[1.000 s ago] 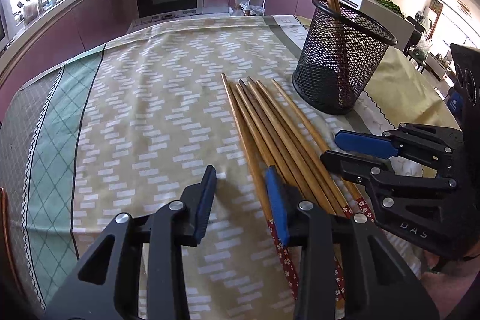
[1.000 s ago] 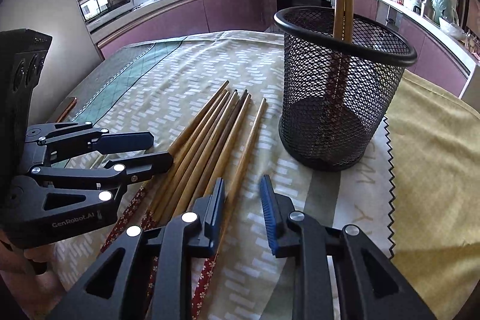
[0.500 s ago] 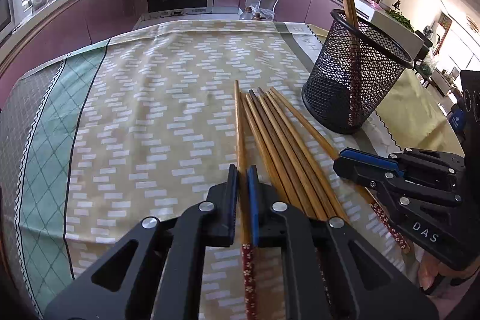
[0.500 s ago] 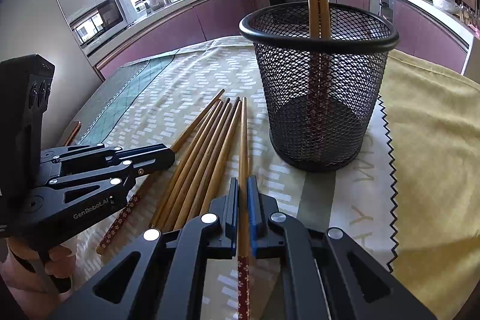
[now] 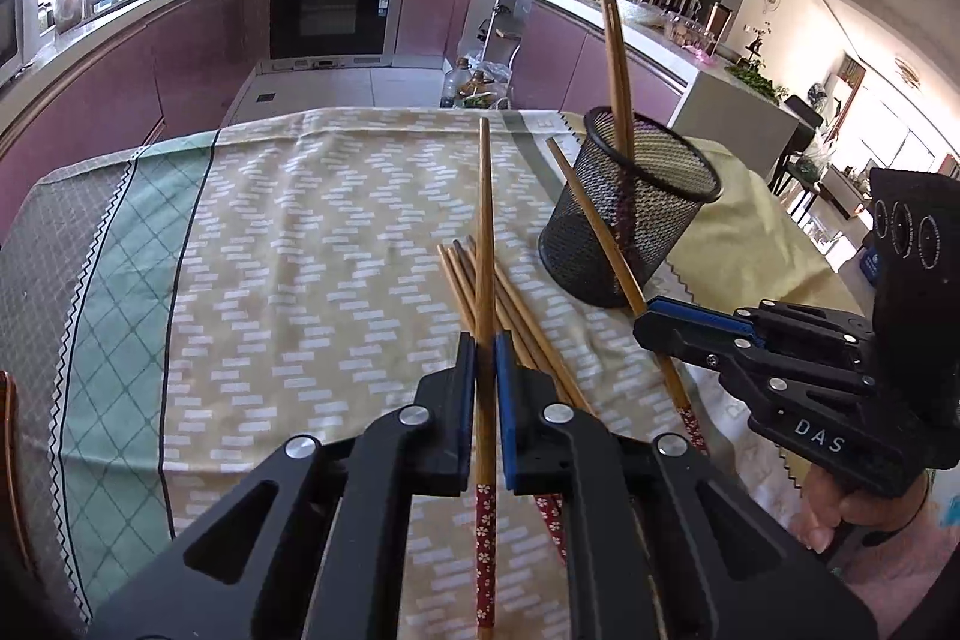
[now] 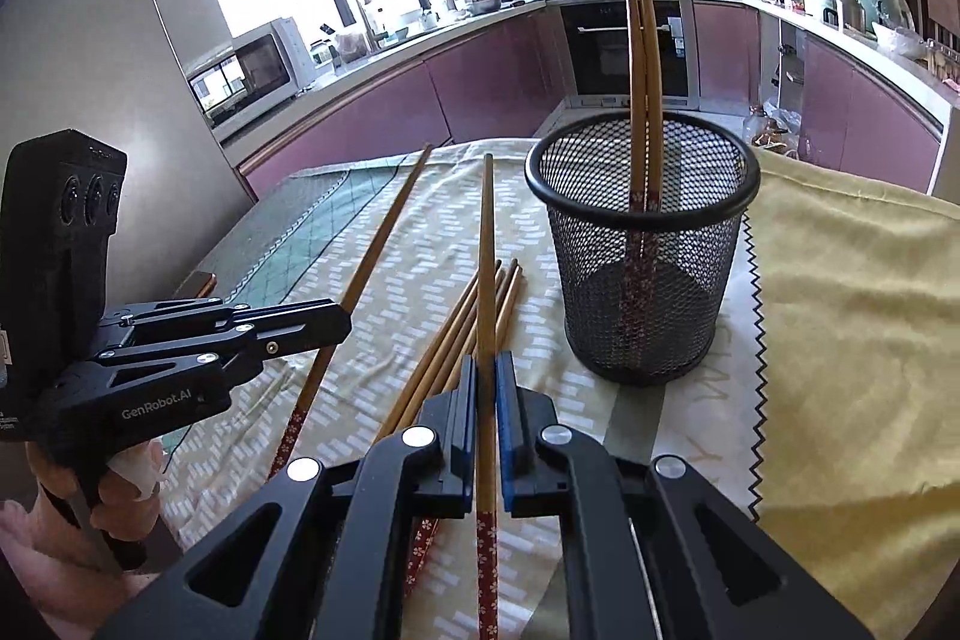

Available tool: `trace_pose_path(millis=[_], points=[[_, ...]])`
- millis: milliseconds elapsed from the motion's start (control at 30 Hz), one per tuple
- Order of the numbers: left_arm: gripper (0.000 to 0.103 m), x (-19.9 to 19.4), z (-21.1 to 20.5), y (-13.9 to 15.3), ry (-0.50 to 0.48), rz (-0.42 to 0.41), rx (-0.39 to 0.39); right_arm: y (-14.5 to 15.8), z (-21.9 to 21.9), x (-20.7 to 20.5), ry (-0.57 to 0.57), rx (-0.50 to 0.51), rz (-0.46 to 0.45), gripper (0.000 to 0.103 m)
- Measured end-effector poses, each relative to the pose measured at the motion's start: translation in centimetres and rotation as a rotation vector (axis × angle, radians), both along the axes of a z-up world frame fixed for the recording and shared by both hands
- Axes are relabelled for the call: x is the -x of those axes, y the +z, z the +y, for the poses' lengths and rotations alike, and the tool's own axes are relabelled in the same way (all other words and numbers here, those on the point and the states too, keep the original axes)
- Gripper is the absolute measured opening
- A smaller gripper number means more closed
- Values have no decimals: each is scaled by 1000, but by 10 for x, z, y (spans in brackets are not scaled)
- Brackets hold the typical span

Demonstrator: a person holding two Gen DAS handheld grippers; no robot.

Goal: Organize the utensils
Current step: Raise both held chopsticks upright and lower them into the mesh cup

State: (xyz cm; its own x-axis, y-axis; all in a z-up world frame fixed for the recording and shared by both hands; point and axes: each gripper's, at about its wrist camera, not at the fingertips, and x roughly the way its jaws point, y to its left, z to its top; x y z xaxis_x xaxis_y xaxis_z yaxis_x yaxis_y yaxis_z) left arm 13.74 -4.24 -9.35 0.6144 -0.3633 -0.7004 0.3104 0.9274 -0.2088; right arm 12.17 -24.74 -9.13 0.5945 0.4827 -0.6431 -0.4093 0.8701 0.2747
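Note:
My left gripper is shut on one wooden chopstick and holds it lifted above the table. My right gripper is shut on another chopstick, also lifted. Each gripper shows in the other's view, the right gripper with its chopstick, the left gripper with its chopstick. Several chopsticks still lie in a bunch on the cloth, also seen in the right wrist view. A black mesh holder stands to the right with two chopsticks upright in it; it also shows in the left wrist view.
The table is covered by a patterned beige and green cloth and a yellow cloth at the right. Kitchen counters with an oven and a microwave lie beyond the table's far edge.
Both grippers, shut on a chopstick each half a second ago, have lifted them off the bunch. A second ago both grippers were open over the chopsticks.

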Motion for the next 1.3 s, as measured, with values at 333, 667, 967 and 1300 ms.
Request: trace_pose_path(millis=[333, 667, 967, 1300], points=[[8, 24, 6, 47, -65, -85, 98, 25, -16, 8, -24, -40, -89, 5], [7, 33, 6, 82, -88, -160, 152, 51, -35, 10, -46, -71, -175, 5], [7, 17, -7, 105, -90, -215, 179, 74, -44, 8, -59, -83, -243, 5], [8, -5, -24, 135, -82, -301, 216, 103, -54, -7, -74, -95, -321, 5]])
